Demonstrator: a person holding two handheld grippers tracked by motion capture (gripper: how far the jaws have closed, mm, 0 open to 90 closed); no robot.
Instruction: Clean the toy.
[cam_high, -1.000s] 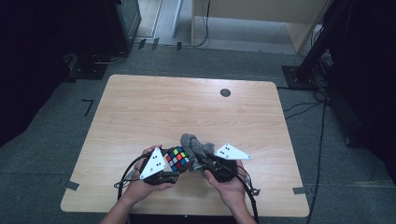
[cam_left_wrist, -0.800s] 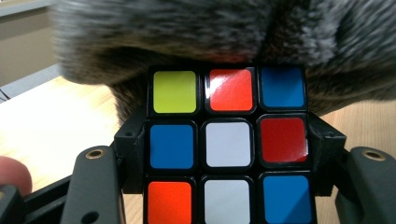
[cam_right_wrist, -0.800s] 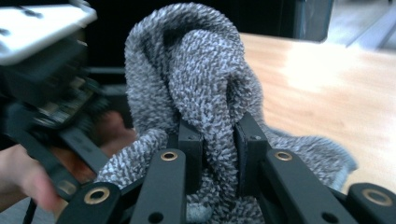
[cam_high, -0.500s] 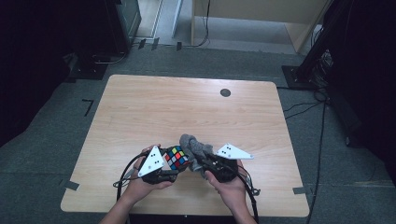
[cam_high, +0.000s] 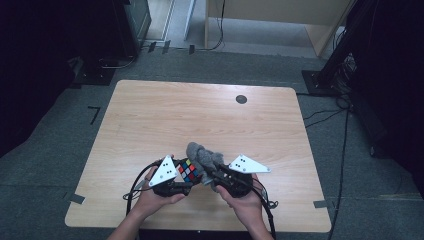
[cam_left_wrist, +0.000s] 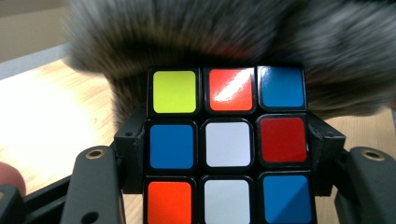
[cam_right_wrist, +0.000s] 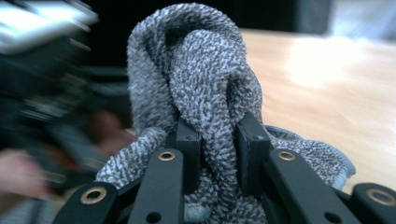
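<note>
A pale wood-grain surface (cam_high: 150, 115) is sitting on grey carpet (cam_high: 60, 125); near its edge, the left hand-held gripper (cam_high: 186, 176) is clamping a glossy Rubik's cube (cam_left_wrist: 227, 149), the right hand-held gripper (cam_high: 210, 175) pinching a nubby grey cloth (cam_right_wrist: 201, 79).

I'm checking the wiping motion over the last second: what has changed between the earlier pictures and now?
Hardly anything. The right hand-held gripper stays clamped on the grey cloth, held against the puzzle cube; any cloth shift is too slight to tell. The left hand-held gripper keeps gripping the cube in the same spot near the table front edge.
</note>
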